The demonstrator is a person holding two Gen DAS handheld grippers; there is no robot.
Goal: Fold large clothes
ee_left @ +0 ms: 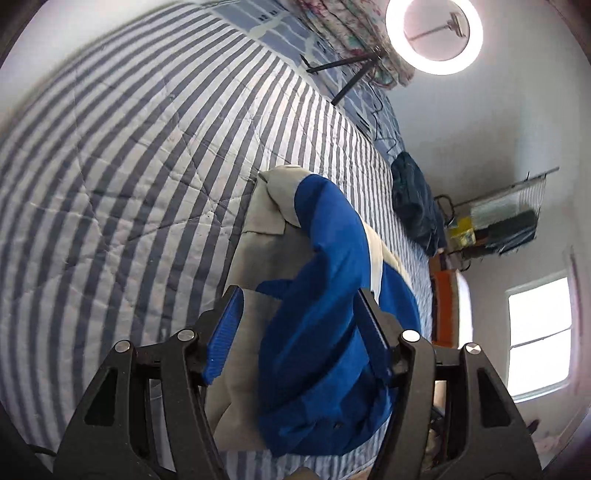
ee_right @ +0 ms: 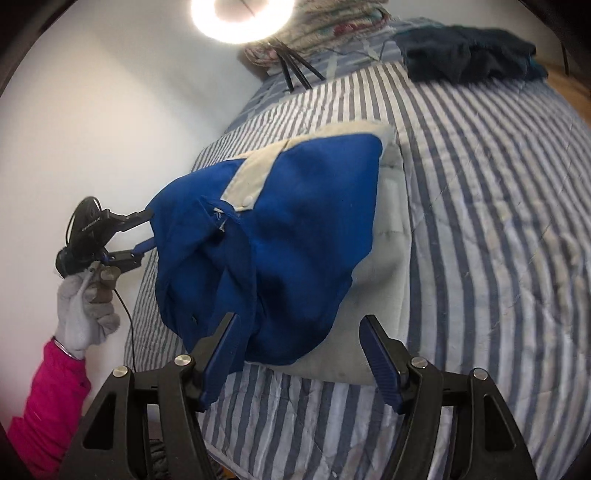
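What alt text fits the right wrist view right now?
A blue and cream garment lies bunched on a striped quilt, with the open right gripper just above its near edge. At left, the open left gripper reaches the garment's side; dark clothes sit far back.

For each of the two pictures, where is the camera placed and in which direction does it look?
Left wrist: on the left gripper, looking along the striped bed over the blue-and-grey garment; only its own fingers show.
Right wrist: on the right gripper, facing the garment; the gloved left hand shows.
Shared: garment, bed, ring light.
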